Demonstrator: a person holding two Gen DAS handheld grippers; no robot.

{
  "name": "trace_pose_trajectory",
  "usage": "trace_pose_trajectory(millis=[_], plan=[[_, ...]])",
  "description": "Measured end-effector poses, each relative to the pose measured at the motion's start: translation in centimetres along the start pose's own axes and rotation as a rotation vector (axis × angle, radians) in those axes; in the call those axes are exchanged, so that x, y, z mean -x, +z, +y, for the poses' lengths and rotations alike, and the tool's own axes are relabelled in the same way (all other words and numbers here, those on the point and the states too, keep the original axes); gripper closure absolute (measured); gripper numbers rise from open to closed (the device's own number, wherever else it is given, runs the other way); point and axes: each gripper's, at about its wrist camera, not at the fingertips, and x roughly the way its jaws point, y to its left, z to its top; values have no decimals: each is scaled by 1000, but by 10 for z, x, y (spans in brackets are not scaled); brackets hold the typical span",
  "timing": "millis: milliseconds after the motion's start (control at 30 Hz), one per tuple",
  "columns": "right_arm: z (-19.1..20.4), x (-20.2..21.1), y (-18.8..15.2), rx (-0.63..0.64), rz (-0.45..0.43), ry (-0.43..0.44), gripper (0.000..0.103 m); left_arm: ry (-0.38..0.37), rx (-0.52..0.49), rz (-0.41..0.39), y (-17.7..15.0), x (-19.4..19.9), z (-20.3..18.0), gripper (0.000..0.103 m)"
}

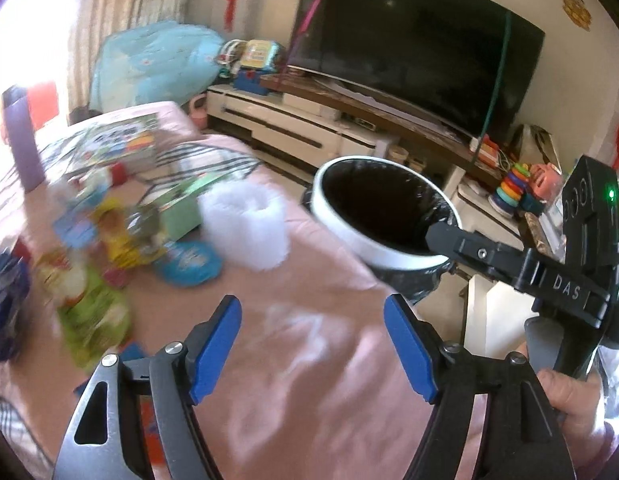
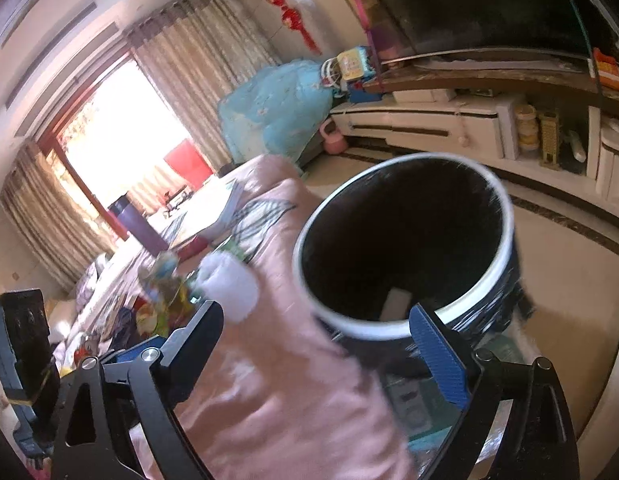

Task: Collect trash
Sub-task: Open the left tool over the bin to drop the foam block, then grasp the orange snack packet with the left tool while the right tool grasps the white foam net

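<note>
You're working in a living room, over a table under a pink cloth [image 1: 309, 320], with a dark TV [image 1: 421, 48] on a low white cabinet [image 1: 269, 124] behind. The trash bin [image 1: 383, 216], white-rimmed with a black liner, hangs off the table's right edge. In the left wrist view a finger of your right gripper [image 2: 317, 336] reaches inside its rim; in its own view the blue pads stand wide apart, one at the rim and the other over the cloth, so you seem to be hooking the bin rather than pinching it. I judge that gripper open, though the hold on the rim is not fully shown. Your left gripper [image 1: 313, 344] is spread open and empty above bare cloth.

The trash lies to the left: a white fluffy wad [image 1: 245, 228] nearest the bin, then a blue round lid [image 1: 189, 260] and a blurred heap of wrappers [image 1: 93, 240].

The bin could slip off that one finger or tip if you swing it. A purple bottle [image 1: 21, 140] stands at the far left, near enough to the heap to get knocked. The cloth between bin and wad is clear for your reach.
</note>
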Motion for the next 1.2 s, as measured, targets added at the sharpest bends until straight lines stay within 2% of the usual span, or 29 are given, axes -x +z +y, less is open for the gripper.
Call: trace_pose_trajectory(millis=[400,567,800,1000,1067,1133,1200], plan=[[60,-24,-31,100,60,32,8,81,96,-44,-38,73,40,26],[78,-33,-36,152,71,34,8,125,143,-33,-50,88,53,23],[91,-48,-35,195,87,28,8,146,177,24,-49,82,60,22],[95,-68,-25,233,97,22,8,155,154,63,-44,61,56,24],[95,-78,-20,243,104,14,8,147,156,82,-44,52,56,27],[94,-89,-15,252,117,6,8,137,162,105,-43,42,59,38],[94,-100,-11,265,132,-5,8,125,172,124,-43,33,67,53]])
